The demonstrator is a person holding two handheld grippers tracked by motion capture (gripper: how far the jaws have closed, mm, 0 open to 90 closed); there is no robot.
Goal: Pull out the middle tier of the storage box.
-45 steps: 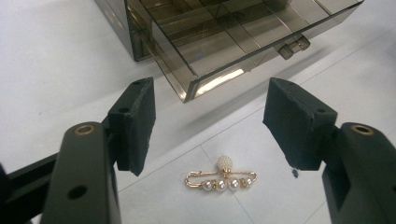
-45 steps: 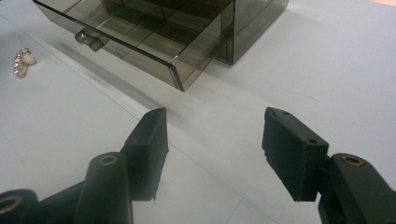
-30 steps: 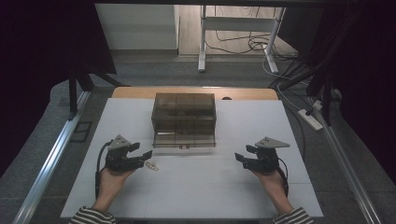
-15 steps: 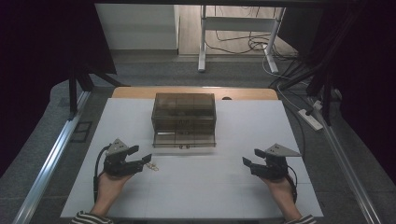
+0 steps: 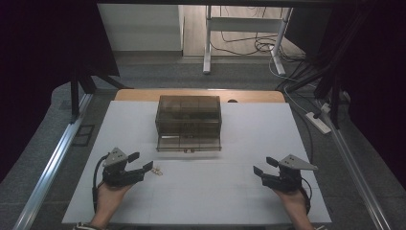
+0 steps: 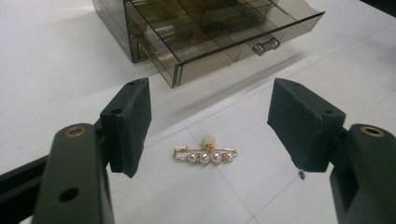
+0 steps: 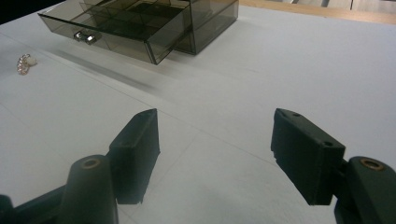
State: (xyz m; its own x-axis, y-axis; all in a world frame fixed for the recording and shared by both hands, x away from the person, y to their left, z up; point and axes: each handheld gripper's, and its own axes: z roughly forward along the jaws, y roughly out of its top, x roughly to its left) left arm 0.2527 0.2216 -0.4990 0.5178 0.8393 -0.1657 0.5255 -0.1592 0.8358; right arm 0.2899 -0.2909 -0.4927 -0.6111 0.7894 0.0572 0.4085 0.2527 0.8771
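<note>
- Left gripper view shows a gold brooch set with a row of pearls lying flat on the white table, in the gap between the two black jaws and touching neither.
- The left gripper stands wide open with nothing held; its pads sit to either side of the brooch.
- Beyond the jaws is a smoky clear drawer box, its bottom drawer pulled out, with a small metal knob on the front.
- The right gripper is well apart from the brooch; its jaws have just been opening, stand wide and hold nothing, bare table between them.
</note>
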